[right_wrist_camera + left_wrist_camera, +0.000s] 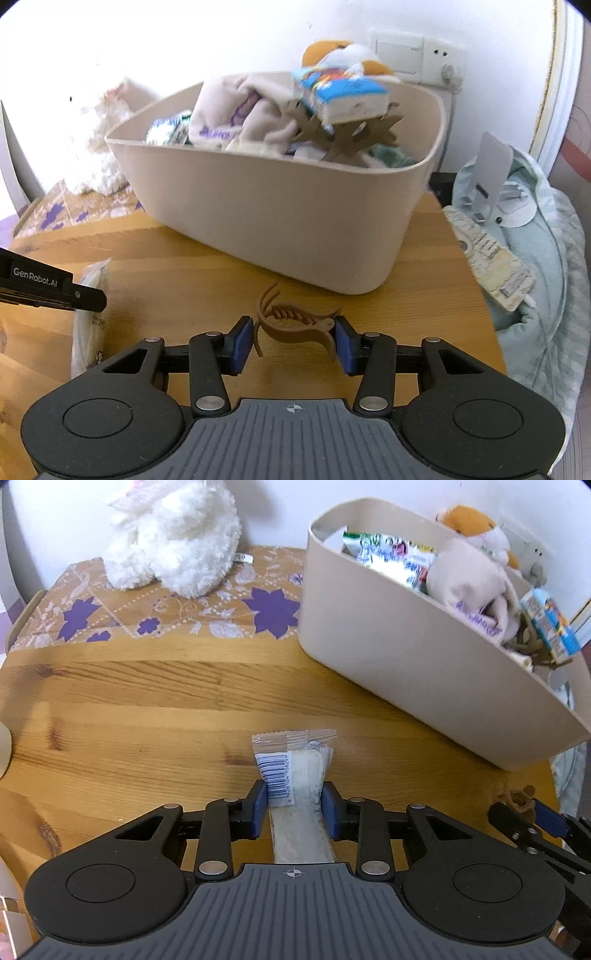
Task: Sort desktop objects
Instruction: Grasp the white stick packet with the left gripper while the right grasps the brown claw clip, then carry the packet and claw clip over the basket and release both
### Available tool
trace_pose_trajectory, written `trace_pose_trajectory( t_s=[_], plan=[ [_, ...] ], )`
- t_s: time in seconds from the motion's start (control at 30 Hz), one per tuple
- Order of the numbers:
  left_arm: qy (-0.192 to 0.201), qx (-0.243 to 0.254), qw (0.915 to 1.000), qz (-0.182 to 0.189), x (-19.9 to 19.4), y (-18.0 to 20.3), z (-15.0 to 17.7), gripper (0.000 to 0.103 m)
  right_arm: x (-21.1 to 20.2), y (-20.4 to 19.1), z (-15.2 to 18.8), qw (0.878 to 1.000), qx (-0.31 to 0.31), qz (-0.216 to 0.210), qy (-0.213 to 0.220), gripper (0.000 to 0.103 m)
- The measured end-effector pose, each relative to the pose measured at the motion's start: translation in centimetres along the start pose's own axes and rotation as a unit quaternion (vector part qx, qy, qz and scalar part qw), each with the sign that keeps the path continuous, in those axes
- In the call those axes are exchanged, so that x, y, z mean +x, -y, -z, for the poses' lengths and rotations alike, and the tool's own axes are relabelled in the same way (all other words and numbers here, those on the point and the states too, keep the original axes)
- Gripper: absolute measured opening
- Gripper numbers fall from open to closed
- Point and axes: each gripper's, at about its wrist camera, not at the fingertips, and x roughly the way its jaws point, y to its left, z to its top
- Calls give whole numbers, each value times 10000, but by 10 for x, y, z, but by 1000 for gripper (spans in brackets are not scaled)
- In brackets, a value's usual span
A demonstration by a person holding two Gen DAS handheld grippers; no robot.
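My left gripper (294, 797) is shut on a clear plastic packet (295, 764) with a barcode label; its blue pads press both long sides just above the wooden table (147, 709). My right gripper (294, 343) is shut on a brown hair claw clip (295, 325), gripped end to end. Behind both stands a beige bin (388, 646) (277, 214) piled with a plush toy, cloth, snack packets and a blue box (340, 92). The right wrist view catches the packet (88, 325) at far left, under the left gripper's body. The clip (519, 799) shows at the left wrist view's right edge.
A white plush toy (177, 535) sits on a brown cloth with purple flowers (166, 609) at the table's back left. Off the right edge lies pale green bedding (535, 277) with a printed card (491, 258) and a white stand (495, 173). A wall socket (417, 55) is behind the bin.
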Motion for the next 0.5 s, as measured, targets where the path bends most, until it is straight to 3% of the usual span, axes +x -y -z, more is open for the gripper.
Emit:
trace_pose_trajectory(
  t_s=[0.3, 0.5],
  plan=[
    [367, -3, 9990, 248, -32, 6, -12, 30, -40, 19, -15, 9990, 145, -69, 413, 44],
    [862, 82, 9955, 388, -59, 14, -21, 29, -74, 22, -25, 9969, 33, -151, 768, 44]
  ],
)
